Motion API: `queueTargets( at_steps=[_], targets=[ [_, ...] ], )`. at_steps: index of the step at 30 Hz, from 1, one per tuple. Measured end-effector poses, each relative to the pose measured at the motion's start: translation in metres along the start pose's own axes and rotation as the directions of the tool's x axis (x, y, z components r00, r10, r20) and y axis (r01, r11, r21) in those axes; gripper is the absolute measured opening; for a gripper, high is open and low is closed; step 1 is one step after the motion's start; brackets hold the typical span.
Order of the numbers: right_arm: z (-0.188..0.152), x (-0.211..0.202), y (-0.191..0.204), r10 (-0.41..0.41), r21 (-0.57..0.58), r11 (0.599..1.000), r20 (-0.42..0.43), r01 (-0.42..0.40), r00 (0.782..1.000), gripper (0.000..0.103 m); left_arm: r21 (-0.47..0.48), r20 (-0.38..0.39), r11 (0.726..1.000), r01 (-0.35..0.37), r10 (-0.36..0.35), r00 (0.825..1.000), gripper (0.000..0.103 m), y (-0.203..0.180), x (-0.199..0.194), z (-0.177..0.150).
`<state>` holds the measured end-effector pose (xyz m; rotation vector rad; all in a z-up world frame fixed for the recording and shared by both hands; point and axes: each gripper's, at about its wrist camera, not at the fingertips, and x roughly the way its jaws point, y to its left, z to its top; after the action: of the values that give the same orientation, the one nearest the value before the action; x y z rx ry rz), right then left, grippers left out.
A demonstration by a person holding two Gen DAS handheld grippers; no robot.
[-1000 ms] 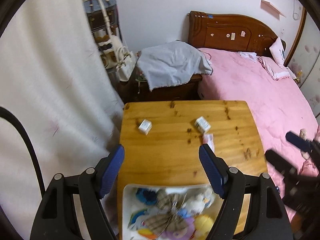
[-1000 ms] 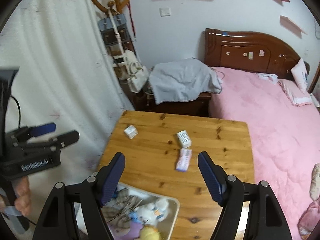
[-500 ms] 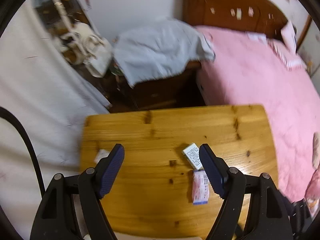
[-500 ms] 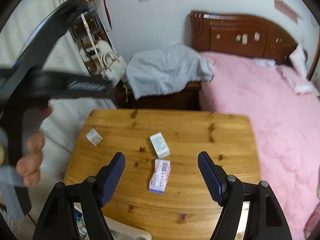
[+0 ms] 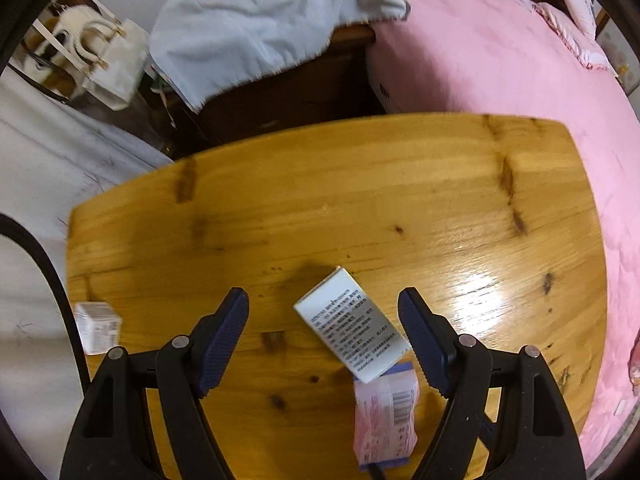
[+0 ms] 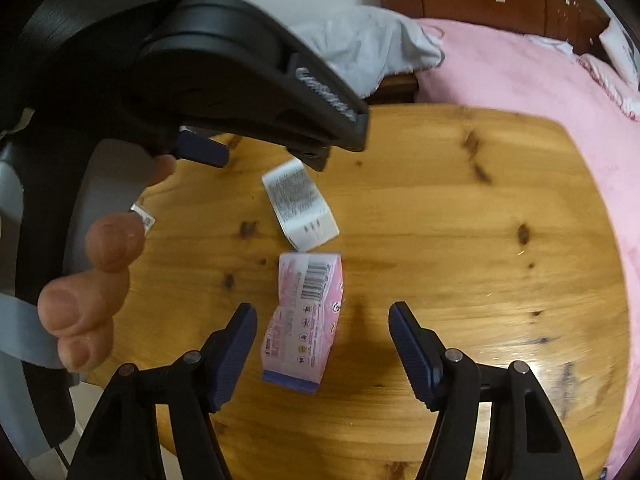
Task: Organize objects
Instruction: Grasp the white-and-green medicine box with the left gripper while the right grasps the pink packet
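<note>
A white carton (image 5: 352,326) printed with small black text lies flat on the wooden table, turned diagonally. Its near corner touches or slightly overlaps a pink packet (image 5: 385,414) with a barcode and a purple sealed end, which lies lengthwise toward the table's near edge. A smaller white box (image 5: 98,326) sits well apart, at the table's left edge.

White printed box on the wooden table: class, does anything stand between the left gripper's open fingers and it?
Nothing visible does. The left gripper is open with the white box lying between its fingers; the pink packet lies nearer, at the box's near end.
</note>
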<state>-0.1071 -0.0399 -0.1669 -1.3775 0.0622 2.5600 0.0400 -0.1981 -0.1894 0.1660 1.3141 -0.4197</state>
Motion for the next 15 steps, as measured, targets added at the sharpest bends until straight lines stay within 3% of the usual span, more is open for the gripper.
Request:
queueTargets(
  at_steps=[7,8,13,15],
  targets=[
    [-0.006,0.020,0.008,-0.011,-0.018,1.000,-0.022,0.011,1.000,0.065,-0.009,-0.052,0.999,0.040,-0.040,0.998,0.076,-0.002,0.024,-0.001],
    [-0.006,0.022,0.009,-0.020,-0.021,1.000,-0.020,0.019,1.000,0.061,-0.010,-0.058,0.999,0.047,-0.047,0.997,0.068,-0.002,0.026,-0.002],
    [-0.007,0.024,0.019,-0.103,-0.078,0.992,0.002,0.103,0.995,0.042,-0.039,-0.036,0.997,0.062,-0.063,0.997,0.054,0.007,0.026,-0.005],
    [-0.009,0.023,0.020,-0.104,-0.086,0.991,0.002,0.104,0.995,0.041,-0.032,-0.023,0.997,0.069,-0.070,0.997,0.038,0.012,0.025,-0.006]
  ],
)
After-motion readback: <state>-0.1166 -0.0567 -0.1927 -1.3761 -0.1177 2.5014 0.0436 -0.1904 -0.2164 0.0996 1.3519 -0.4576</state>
